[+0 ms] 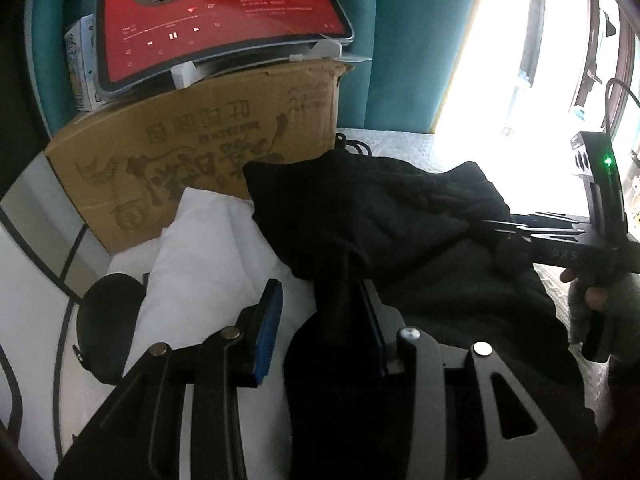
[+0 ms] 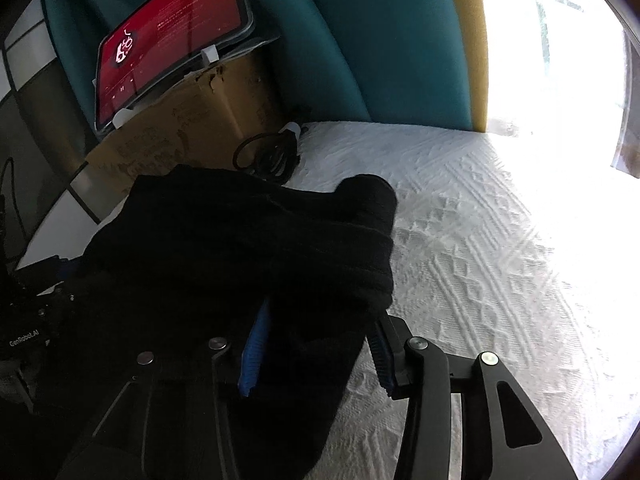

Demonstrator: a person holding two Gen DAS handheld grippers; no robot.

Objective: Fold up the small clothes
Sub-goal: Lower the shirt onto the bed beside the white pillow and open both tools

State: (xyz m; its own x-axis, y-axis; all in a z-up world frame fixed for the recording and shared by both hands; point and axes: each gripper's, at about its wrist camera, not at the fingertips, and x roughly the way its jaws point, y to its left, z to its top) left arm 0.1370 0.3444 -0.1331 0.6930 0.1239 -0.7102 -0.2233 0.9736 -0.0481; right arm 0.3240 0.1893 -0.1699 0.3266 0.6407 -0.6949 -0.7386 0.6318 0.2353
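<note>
White textured bedding spreads out under me, with teal padding behind and one cardboard box against it. On that box leans one tablet, its screen red. One black knitted garment lies bunched on the bed, beside one white pillow, and I count two grippers working it. My left gripper stands parted; a fold of the knit hangs between its blue pads, resting against the right one only, the left pad bare. My right gripper is parted too, cloth lying loosely between its pads. One coil of black cable sits by the box.
</note>
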